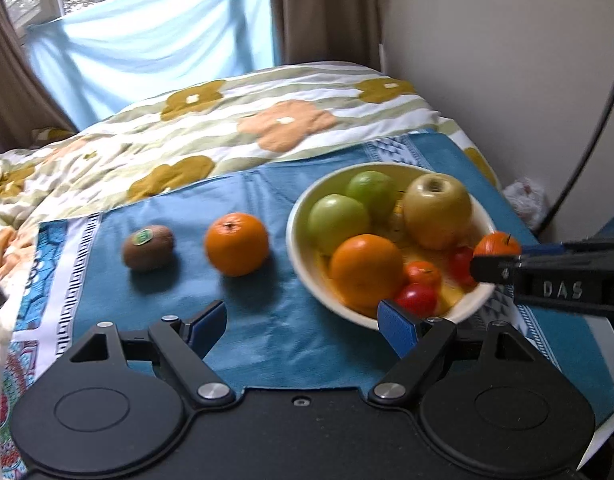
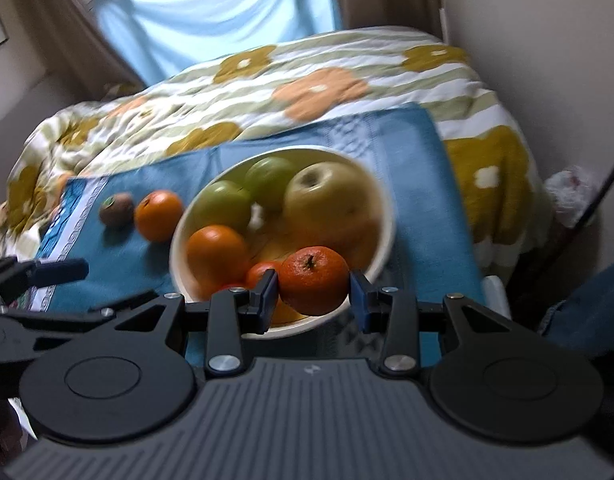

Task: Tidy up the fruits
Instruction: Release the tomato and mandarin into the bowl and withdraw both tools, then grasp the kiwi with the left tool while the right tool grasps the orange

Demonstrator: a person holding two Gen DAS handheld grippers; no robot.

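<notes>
A cream bowl [image 1: 297,240] sits on a blue cloth and holds two green apples [image 1: 337,216], a yellow apple [image 1: 437,210], an orange [image 1: 365,268] and small red fruits [image 1: 417,298]. A loose orange [image 1: 237,244] and a kiwi [image 1: 149,247] lie on the cloth left of the bowl. My right gripper [image 2: 313,296] is shut on a small mandarin [image 2: 314,280], held above the bowl's near right rim [image 2: 381,256]; the mandarin also shows in the left wrist view [image 1: 497,244]. My left gripper [image 1: 303,328] is open and empty, low over the cloth in front of the bowl.
The blue cloth [image 1: 267,332] lies on a bed with a floral quilt [image 1: 227,128]. A wall is on the right, and a window with a light blue curtain [image 1: 155,44] is behind the bed. A white bag [image 1: 525,196] lies on the floor at the right.
</notes>
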